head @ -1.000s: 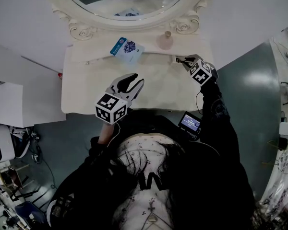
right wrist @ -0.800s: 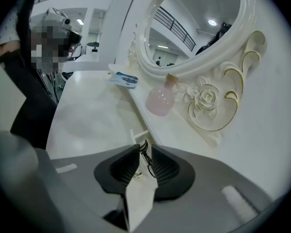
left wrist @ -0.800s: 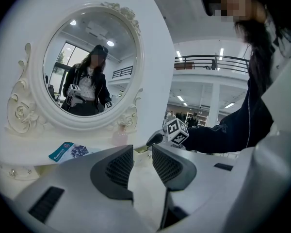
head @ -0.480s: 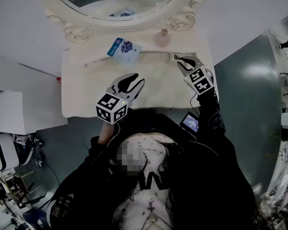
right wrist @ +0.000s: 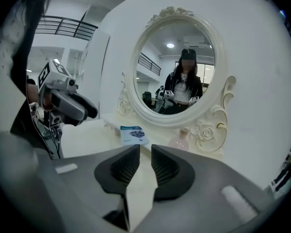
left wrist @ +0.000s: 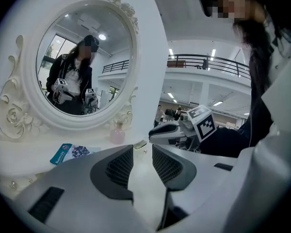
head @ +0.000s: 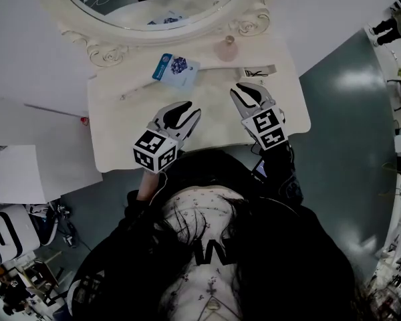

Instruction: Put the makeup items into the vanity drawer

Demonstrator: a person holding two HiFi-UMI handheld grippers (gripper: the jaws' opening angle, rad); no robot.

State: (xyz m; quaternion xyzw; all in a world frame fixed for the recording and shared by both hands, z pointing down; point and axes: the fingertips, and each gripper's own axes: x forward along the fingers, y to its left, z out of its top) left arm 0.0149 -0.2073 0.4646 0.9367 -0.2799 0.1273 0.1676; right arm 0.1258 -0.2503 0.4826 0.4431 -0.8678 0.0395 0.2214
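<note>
**Item 1:** flat blue-and-white makeup packet (head: pixel 176 69). It lies on the cream counter (head: pixel 113 139), ahead of your left hand-held gripper (head: pixel 181 113) and well apart from it. Likely light, thin and bendy, so pinch one edge. The print is too small to read.

**Item 2:** round pink glass bottle (head: pixel 227 47), ahead of your right hand-held gripper (head: pixel 246 96). Probably heavier, slick and breakable. Take it by the body, not the stopper.

**Item 3:** narrow pale strip pack (head: pixel 257 71), near the right hand-held gripper's tips. No legible writing.

**Both hand-held grippers:** jaws slightly parted, nothing between them.

**Drawer:** not in sight.
</note>
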